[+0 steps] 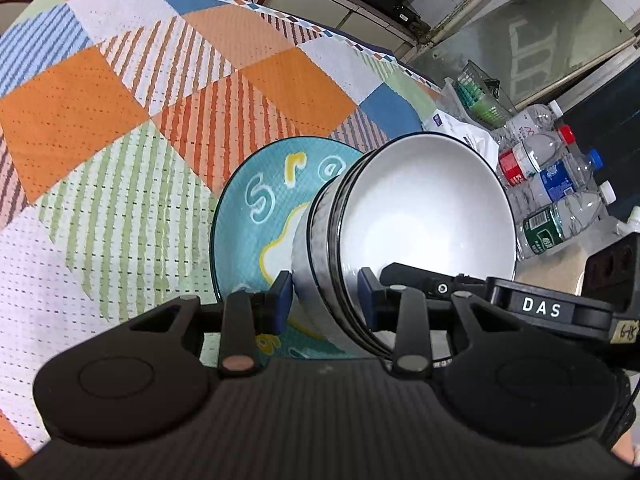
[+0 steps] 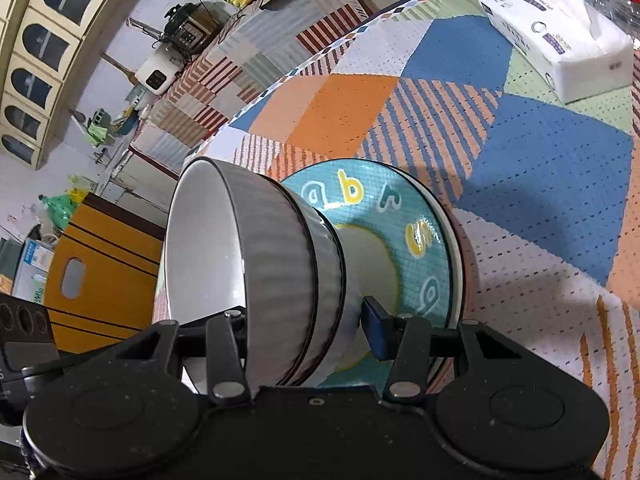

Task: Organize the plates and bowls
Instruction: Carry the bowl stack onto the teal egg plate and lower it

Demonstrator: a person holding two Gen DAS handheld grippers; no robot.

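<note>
A stack of grey bowls with white insides (image 1: 424,208) sits on a teal plate with coloured letters (image 1: 264,200). My left gripper (image 1: 324,292) is shut on the rim of the bowl stack, one finger outside and one inside. In the right wrist view the same bowl stack (image 2: 276,256) stands on the teal plate (image 2: 416,216). My right gripper (image 2: 308,320) is shut on the stack's opposite rim; its left finger is hidden inside the bowl.
The table wears a patchwork cloth (image 1: 120,100) in orange, blue and green. Several water bottles (image 1: 556,184) lie beyond the bowls on the right. A white tissue pack (image 2: 560,28) sits at the far right. A yellow wooden stool (image 2: 100,268) stands beside the table.
</note>
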